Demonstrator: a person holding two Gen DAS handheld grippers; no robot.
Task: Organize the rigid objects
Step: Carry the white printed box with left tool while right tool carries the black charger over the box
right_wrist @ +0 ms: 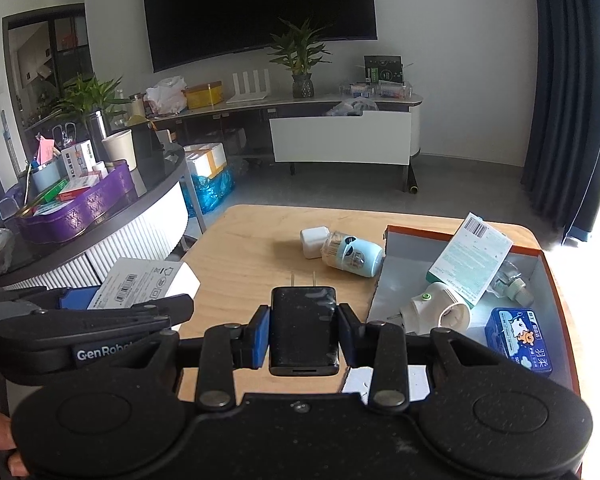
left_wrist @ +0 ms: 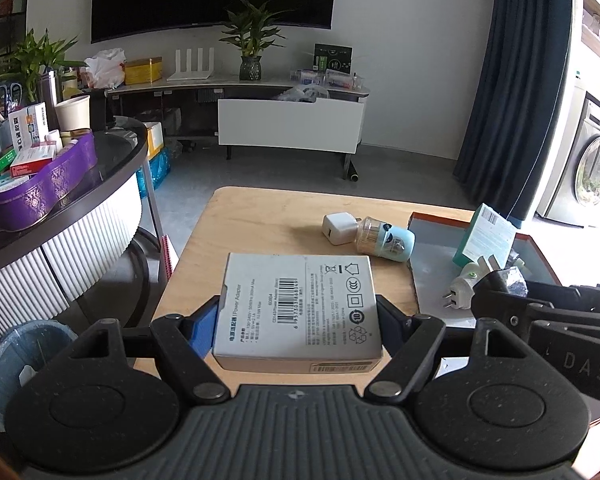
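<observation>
While raised above the light wooden desk (right_wrist: 240,264): left hand-held gripper (left_wrist: 298,312) clamped on flat white cardboard power-adapter box (left_wrist: 300,304); right hand-held gripper (right_wrist: 303,330) closed on black two-pronged plug adapter (right_wrist: 303,328), left of grey orange-rimmed tray (right_wrist: 400,272).

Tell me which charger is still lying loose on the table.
The white cube charger, resting on the wood table against the toothpick jar. The black charger is clamped in the right tool; the round white plug lies in the tray.
</observation>
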